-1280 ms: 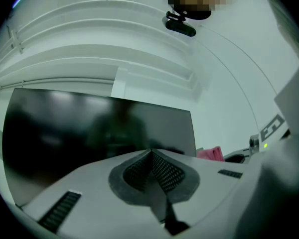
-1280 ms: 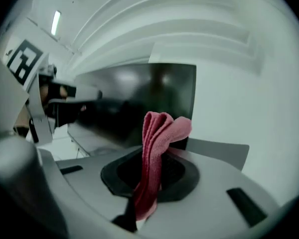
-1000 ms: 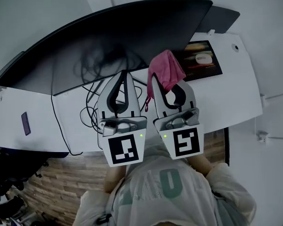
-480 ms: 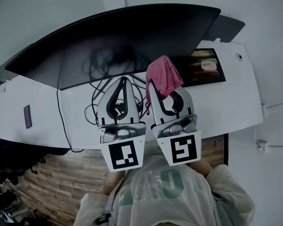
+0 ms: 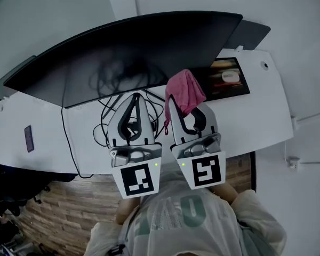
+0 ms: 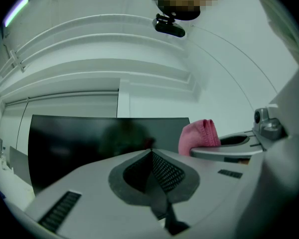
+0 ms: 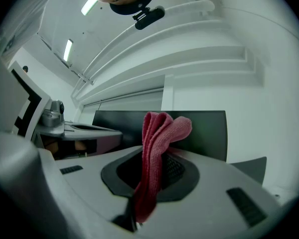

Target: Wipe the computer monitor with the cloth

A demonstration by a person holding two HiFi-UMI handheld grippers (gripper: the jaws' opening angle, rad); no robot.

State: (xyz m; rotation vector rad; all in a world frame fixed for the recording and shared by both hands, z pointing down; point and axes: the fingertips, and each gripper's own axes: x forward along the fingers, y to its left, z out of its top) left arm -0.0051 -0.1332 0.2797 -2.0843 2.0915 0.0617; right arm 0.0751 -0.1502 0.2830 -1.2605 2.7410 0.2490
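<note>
A wide curved dark monitor [image 5: 128,49] stands at the back of a white desk [image 5: 266,105]; it also fills the background in the left gripper view [image 6: 79,138] and the right gripper view [image 7: 204,128]. My right gripper [image 5: 170,96] is shut on a folded pink cloth [image 5: 184,89], whose bunched end sticks up past the tips toward the screen [image 7: 159,133]. The left gripper [image 5: 137,96] hangs beside it, shut with nothing in it. From the left gripper view the cloth [image 6: 198,136] shows at the right. Both tips are short of the screen.
Tangled black cables [image 5: 104,119] lie on the desk under the grippers. A small screen device [image 5: 229,79] sits at the right, a second dark panel [image 5: 250,33] behind it. A small dark phone-like object [image 5: 28,138] lies at the left. Wooden floor [image 5: 58,207] is below.
Both grippers have stayed side by side with the cloth held; the view shifted slightly, and the pair sits a little lower and closer to me than a second ago.
</note>
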